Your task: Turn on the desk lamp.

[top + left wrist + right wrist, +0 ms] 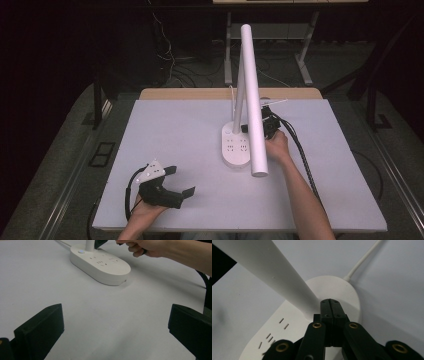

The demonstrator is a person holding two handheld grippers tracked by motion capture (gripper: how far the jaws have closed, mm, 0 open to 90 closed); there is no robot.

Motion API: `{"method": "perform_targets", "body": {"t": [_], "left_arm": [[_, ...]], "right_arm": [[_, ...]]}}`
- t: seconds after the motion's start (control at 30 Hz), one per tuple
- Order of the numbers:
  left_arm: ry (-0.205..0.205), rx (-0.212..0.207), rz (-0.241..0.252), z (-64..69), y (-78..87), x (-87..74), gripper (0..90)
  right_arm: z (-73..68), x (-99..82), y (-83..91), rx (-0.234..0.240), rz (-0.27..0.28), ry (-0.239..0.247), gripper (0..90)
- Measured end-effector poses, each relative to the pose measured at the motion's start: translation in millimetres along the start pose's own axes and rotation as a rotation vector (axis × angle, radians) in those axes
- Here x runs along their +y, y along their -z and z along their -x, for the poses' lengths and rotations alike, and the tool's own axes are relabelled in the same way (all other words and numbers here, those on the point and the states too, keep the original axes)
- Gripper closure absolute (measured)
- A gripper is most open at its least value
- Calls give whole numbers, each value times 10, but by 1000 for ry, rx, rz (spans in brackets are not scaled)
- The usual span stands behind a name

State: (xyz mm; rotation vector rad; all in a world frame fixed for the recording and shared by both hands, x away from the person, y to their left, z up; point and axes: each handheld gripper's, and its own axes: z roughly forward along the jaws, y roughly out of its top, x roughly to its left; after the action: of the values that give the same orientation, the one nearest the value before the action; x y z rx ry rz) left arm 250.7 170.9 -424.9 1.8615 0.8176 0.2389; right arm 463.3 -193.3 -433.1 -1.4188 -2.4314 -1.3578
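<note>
Right gripper (330, 302): matte black fingers pressed together, tips at the glossy white oval lamp base (337, 287). Left gripper (115, 330): blocky fingers wide apart over the smooth pale counter (100, 315).

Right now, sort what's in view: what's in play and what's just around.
In play:
- desk lamp on its socket base
- right gripper, jaws shut, at the base by the lamp's stem

Just around:
- left gripper, open, on the table

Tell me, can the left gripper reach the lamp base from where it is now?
Probably yes: the left gripper is open, and bare table lies between it and the lamp base.
</note>
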Motion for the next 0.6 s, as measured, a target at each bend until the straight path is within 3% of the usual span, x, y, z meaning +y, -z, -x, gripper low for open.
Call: {"method": "perform_targets", "body": {"t": [0.2, 0.6], "left_arm": [[0, -1, 0, 4, -3, 1, 0], [0, -8, -6, -4, -12, -1, 0]], "right_arm": [[4, -20, 6, 2, 14, 0, 899], [88, -6, 95, 5, 26, -54, 897]]}}
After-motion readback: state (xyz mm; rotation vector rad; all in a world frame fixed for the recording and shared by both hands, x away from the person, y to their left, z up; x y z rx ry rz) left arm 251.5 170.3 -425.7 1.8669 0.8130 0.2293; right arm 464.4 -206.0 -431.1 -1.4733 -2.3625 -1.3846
